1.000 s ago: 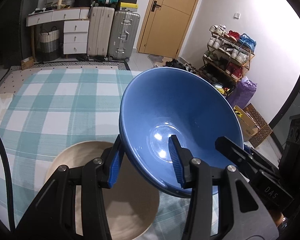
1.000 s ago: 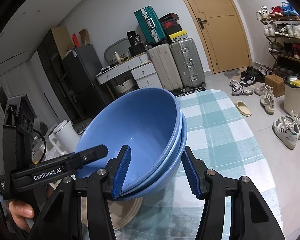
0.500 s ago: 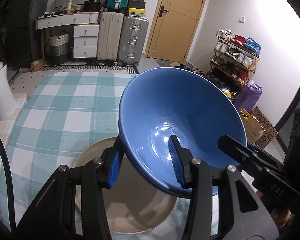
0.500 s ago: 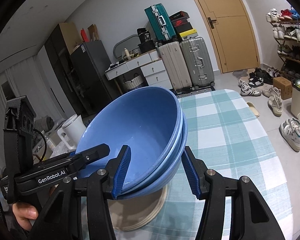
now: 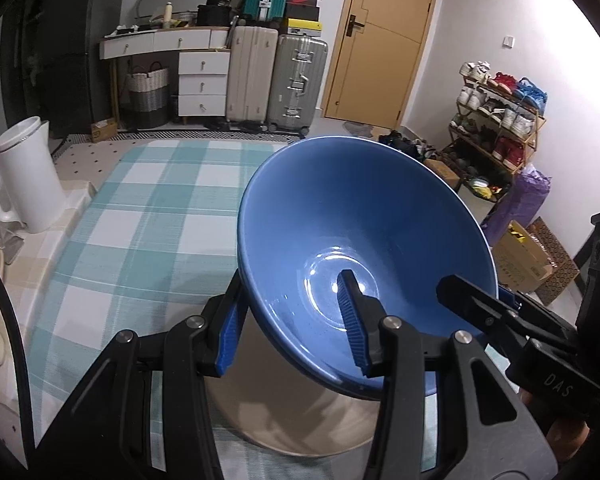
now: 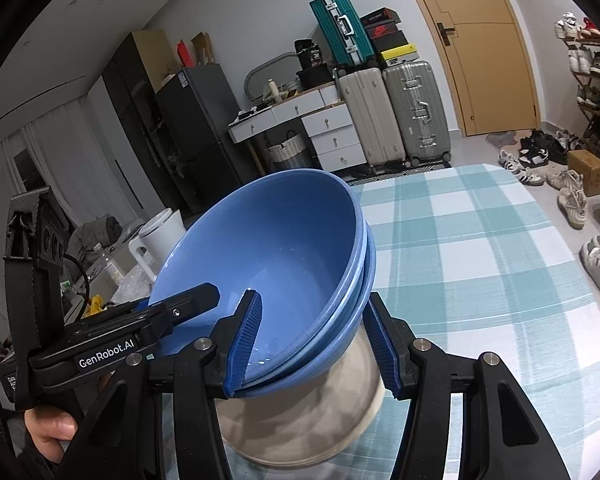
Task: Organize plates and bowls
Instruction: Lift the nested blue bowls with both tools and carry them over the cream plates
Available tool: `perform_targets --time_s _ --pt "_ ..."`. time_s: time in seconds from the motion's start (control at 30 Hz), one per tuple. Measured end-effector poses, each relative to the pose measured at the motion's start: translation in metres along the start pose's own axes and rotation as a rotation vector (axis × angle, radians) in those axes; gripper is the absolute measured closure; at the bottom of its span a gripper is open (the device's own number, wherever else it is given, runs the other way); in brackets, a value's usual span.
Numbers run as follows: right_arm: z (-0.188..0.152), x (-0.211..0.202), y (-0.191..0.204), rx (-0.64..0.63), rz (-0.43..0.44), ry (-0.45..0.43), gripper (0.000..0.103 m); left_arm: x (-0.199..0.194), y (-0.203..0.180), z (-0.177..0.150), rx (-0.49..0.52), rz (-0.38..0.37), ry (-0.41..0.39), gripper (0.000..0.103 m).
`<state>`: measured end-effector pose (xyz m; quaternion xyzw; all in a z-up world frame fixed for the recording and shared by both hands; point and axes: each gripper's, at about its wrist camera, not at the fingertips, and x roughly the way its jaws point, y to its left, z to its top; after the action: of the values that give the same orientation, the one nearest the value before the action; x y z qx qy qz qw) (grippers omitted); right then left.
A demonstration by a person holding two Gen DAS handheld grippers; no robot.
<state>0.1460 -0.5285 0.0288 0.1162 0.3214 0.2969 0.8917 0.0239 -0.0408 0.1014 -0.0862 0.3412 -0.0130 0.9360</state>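
A stack of nested blue bowls (image 5: 364,240) (image 6: 276,256) hangs in the air above a beige plate (image 5: 300,412) (image 6: 300,416) on the checked tablecloth. My left gripper (image 5: 292,324) is shut on the stack's left rim, one finger inside and one outside. My right gripper (image 6: 316,344) is shut on the opposite rim in the same way. Each gripper shows in the other's view, the right one (image 5: 512,320) and the left one (image 6: 140,328). The stack hides most of the plate.
The teal checked table (image 5: 160,208) stretches away from me. A white kettle (image 5: 28,176) stands at its left edge, with clutter beyond (image 6: 112,276). Suitcases, drawers, a door and a shoe rack (image 5: 496,120) line the room.
Both grippers have carried the bowl stack toward me and the views have tilted up. The plate has slid lower in the views and now lies right under the stack.
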Motion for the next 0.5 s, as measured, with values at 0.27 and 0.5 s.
perform_targets --time_s 0.27,0.5 --pt "-0.010 0.019 0.007 -0.012 -0.006 0.041 0.049 0.017 0.014 -0.008 -0.020 0.012 0.029 0.061" --pt "-0.014 0.031 0.008 -0.031 -0.031 0.064 0.049 0.043 0.025 -0.015 -0.035 0.009 0.063 0.061"
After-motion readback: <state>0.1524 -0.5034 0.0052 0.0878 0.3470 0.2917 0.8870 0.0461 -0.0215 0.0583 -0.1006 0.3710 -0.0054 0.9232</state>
